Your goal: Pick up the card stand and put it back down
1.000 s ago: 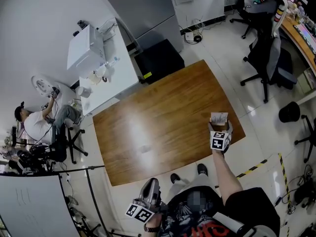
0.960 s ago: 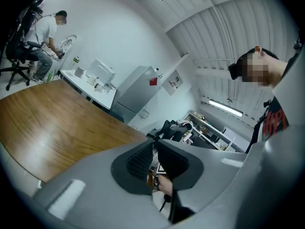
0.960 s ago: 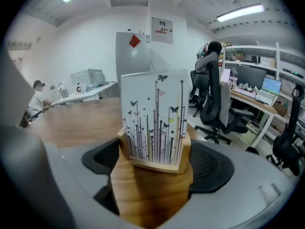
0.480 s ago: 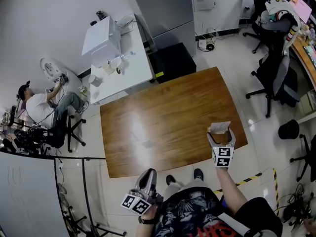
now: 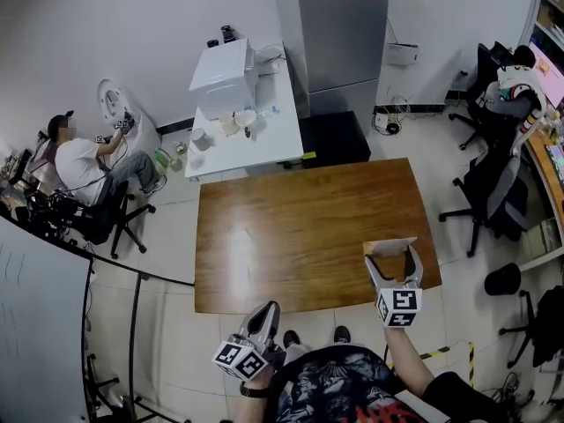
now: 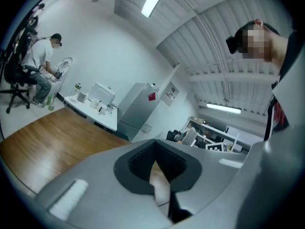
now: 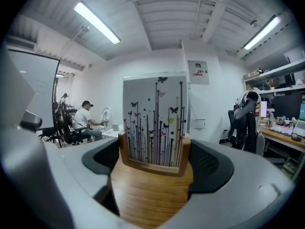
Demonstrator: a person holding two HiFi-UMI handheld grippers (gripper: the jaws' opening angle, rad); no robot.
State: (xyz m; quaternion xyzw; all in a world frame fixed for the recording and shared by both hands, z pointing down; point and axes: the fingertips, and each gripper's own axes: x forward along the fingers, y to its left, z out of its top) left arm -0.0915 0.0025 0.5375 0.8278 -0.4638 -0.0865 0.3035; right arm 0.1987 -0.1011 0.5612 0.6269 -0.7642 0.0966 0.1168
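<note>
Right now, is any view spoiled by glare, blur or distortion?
Head view: strong fisheye bending, a pale sheen on the wooden table, otherwise sharp. Left gripper view: dark round vignette, the left gripper close and soft. Right gripper view: same vignette, bright ceiling tubes, the card stand crisp in the right gripper.

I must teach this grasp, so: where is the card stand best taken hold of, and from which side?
Take the card stand by its wooden base, across the two flat sides, coming level from the end, as the right tongs do. The thin card stands upright in it; do not pinch that.
</note>
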